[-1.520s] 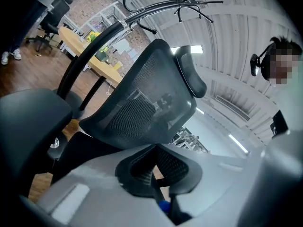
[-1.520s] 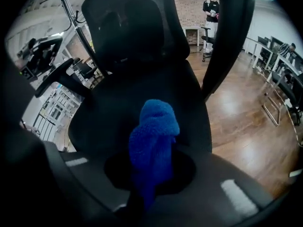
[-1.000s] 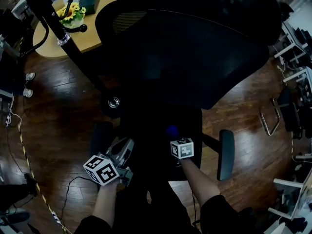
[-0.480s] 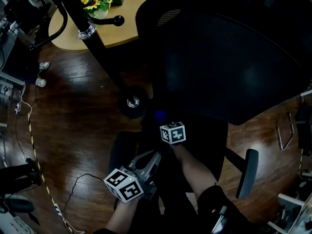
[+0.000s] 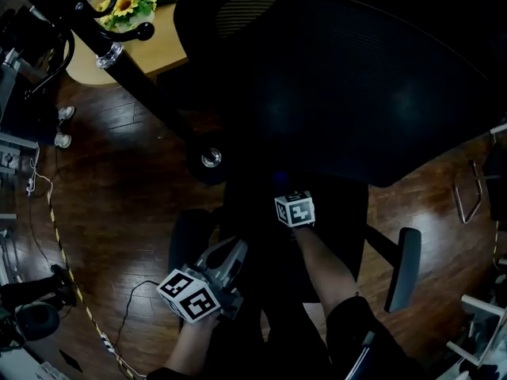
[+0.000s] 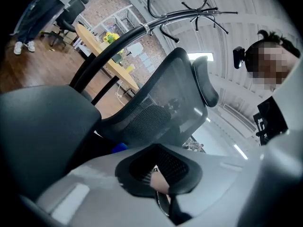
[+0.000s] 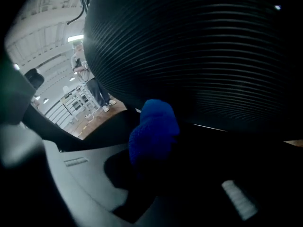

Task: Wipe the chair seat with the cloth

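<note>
Head view looks steeply down on the chair (image 5: 341,93); both gripper views, close and low, face its backrest (image 6: 161,105).

Yellow flowers (image 5: 127,5) on a tan table (image 5: 158,47) (upper left), black stand pole (image 5: 158,105) over dark wood floor (image 5: 119,196).

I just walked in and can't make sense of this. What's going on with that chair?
A person is cleaning an office chair, with a handheld gripper in each hand. The right gripper has its jaws shut on a blue cloth and holds it at the back of the seat, just under the backrest. The left gripper, jaws together and holding nothing, is off to the seat's left side, taking no part.
</note>
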### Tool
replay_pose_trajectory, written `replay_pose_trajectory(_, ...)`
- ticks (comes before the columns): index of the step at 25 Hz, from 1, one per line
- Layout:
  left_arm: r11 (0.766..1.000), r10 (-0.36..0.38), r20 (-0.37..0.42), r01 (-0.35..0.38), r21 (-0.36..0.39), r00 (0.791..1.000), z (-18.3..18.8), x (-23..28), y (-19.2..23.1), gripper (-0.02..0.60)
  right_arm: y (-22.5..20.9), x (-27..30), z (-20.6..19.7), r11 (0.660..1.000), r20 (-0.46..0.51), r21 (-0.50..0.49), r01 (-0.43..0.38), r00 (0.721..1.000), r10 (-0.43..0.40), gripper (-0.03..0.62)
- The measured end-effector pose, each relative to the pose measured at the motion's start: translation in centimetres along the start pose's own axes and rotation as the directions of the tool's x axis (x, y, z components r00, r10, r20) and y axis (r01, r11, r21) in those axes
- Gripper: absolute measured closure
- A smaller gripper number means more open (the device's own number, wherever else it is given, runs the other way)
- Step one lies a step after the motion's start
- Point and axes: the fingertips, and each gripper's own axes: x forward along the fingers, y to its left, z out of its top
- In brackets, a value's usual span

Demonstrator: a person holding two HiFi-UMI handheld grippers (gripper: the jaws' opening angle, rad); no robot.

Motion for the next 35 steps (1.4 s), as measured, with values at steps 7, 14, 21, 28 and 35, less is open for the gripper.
replay_pose_trajectory(7,1.0,0.023,-0.076,-0.023,0.001,0.997,-2.0,-0.1,0.6,0.578,-13.2,-9.3,-4.3,0.951,-0.007,0.163,0.261,0.965,-0.264,0.56)
replay_pose_trajectory(14,1.0,0.019,-0.1,-0.02,-0.008,0.995,-3.1,0.8,-1.2,0.578,-21.3,-16.4,-9.1,0.903,-0.047,0.184,0.389,0.921,-0.387,0.56)
replay_pose_trajectory(21,1.0,0.012,-0.081,-0.012,-0.004,0.997,-3.4,0.3,-1.9,0.578,-21.8,-16.2,-9.2,0.906,-0.021,0.212,0.366,0.929,-0.37,0.56)
replay_pose_trajectory(28,1.0,0.024,-0.009,-0.024,-0.016,1.0,-2.2,-2.0,-1.4,0.578,-10.7,-10.5,-6.6,0.967,-0.005,-0.009,0.255,0.967,-0.255,0.56)
replay_pose_trajectory(35,0.999,0.033,0.062,-0.032,-0.029,0.998,-1.1,-4.2,-1.6,0.578,8.3,-0.4,-1.4,0.991,-0.014,-0.07,-0.114,0.993,0.114,0.56)
